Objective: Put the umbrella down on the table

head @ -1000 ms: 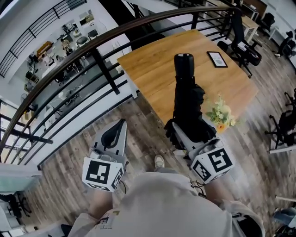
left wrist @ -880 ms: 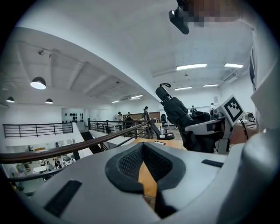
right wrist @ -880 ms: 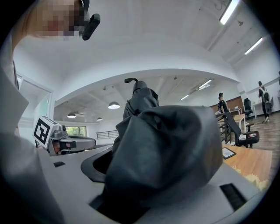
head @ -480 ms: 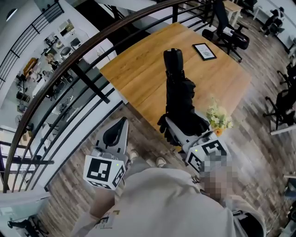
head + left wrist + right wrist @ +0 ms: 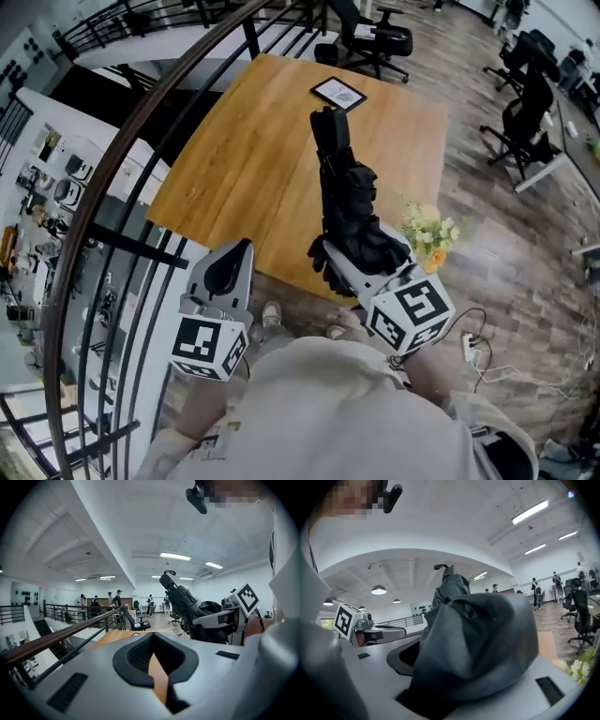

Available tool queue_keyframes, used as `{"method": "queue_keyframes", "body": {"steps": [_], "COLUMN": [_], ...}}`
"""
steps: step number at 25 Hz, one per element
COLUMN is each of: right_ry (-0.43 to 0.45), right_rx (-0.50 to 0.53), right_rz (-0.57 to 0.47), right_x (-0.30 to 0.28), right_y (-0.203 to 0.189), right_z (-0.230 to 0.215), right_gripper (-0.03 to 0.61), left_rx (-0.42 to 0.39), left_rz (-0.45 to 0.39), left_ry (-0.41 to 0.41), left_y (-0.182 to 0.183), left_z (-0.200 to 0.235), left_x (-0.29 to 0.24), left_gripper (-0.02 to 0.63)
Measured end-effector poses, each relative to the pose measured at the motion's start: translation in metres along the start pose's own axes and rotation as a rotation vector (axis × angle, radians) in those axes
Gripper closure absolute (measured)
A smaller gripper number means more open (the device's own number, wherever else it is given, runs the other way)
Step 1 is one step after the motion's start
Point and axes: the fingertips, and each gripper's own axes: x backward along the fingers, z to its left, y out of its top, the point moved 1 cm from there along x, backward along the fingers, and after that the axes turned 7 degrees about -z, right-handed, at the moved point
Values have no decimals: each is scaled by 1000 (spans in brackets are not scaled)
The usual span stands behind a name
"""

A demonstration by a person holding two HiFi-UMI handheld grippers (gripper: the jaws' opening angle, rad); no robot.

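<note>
Task's barely begun, as far as I can see. The umbrella (image 5: 345, 192), black, folded and strapped up, isn't on the table (image 5: 234, 169) yet. It's up in the air at centre frame in the head view, handle end pointing to the upper part of the pic, fabric end bunched in the right gripper (image 5: 349, 261). That gripper's jaws are clamped on the folded canopy. In the right gripper view the dark cloth (image 5: 478, 644) fills nearly everything betw. them, w/ the handle poking up toward top centre.

Left gripper (image 5: 228, 274) hangs lower left in the head view, over the floor just short of the table's near edge. Its jaws are pressed together on nothing; its own view shows only a thin sliver of wood tabletop past the tips. It looks idle to me.

Tabletop is mostly bare wood. There's a small framed pic (image 5: 337, 92) at the far end, upper centre, and a bunch of pale flowers (image 5: 427, 234) by the right edge, close to the umbrella's lower end.

What's left, I'd say: reach fwd over the bare wood, lower the umbrella flat, then let go. Worth keeping off the flowers.
</note>
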Motion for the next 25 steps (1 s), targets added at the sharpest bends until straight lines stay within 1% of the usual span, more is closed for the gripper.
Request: {"method": "queue_keyframes", "body": {"steps": [3,9,11,14,16,19,22,25], "right_ry": [-103,-299,-363,-446,-482,-514,-544,-563], "right_rx": [20,14,5,-12,-16,-21,-55,-95], "right_rz": [-10,-24,-24,-19,3,60,99,125], "right_x": [3,0,4,16,24,29,31,30], "right_y": [0,-8,-13,-18,-26,-46,-69,-88], "right_z": [-1,-11,-21,-39,-49,-57,-66,-78], "right_gripper": [296,296,296,295,295,296,296,296], "left_rx": [-13,-36,-39,-46,-48,-52,-57,-51], "left_rz": [-8,-27,-28,-25,-12,16,48,83], "left_ry": [-98,-281,-337,-415,-458,-512,-562,-591], "left_y": [0,-6,-9,-12,-19,-36,-55,-73], "left_z": [10,28,25,9,-1,-14,-27,-38], "left_x": [-13,-57,-74,-98,-111,-125,-137,-150], "left_gripper": [597,597,597,597,597,597,597,597]}}
